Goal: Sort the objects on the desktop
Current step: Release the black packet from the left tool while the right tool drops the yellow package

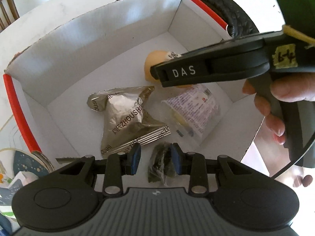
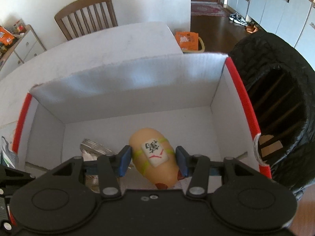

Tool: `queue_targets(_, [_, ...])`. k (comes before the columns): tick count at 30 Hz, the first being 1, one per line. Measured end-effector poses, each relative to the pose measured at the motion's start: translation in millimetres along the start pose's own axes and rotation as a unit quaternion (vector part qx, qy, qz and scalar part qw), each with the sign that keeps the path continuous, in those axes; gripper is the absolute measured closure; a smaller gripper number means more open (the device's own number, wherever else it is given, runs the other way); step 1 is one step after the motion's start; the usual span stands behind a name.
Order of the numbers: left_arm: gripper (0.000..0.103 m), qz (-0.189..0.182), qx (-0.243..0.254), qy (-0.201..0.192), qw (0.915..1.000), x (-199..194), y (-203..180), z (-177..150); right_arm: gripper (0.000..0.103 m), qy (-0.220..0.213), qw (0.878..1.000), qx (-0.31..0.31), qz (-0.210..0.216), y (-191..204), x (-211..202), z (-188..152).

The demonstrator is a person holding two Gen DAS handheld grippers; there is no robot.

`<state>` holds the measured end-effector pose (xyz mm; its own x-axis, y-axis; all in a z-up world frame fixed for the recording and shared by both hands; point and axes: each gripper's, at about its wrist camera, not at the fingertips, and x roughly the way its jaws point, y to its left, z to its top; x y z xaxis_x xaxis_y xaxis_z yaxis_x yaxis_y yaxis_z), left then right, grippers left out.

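A white cardboard box [image 1: 98,45] with red-taped edges stands open below both grippers. On its floor lie a crumpled silver snack packet [image 1: 126,118] and a clear packet with purple print [image 1: 195,110]. My left gripper [image 1: 156,159] hangs over the box's near side, shut on a small dark green packet [image 1: 159,165]. My right gripper [image 2: 153,161] is shut on a peach-coloured rubber toy [image 2: 151,135] with a mahjong tile on it, held low inside the box [image 2: 128,90]. From the left wrist, the right gripper [image 1: 157,74] covers most of that toy [image 1: 153,59]. The silver packet [image 2: 94,147] shows left of the toy.
A black-lined bin [image 2: 275,108] stands right of the box, its rim [image 1: 236,13] touching the red edge. A hand [image 1: 275,114] holds the right gripper's handle. A dark blue patterned round thing [image 1: 31,165] lies left of the box. A wooden chair [image 2: 86,13] stands behind the white table [image 2: 118,43].
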<state>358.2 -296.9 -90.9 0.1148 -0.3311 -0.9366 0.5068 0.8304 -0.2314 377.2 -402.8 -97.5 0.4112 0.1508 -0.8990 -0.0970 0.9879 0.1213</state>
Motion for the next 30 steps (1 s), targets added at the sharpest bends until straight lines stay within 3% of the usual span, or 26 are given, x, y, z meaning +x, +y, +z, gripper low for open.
queue_targets(5, [0.070,-0.006,0.000,-0.012,0.9999,-9,0,-3,0.051,-0.001,1.000,0.006,0.007,-7,-3,-3])
queue_targets(10, [0.070,-0.005,0.002,-0.029,0.9995,-22,-3,-8,0.041,-0.017,1.000,0.012,0.013,-10,-13,-6])
queue_targets(30, [0.070,-0.028,0.013,-0.127,0.9914,-90,-21,-56,0.041,-0.104,0.993,-0.016,0.061,5,-100,-40])
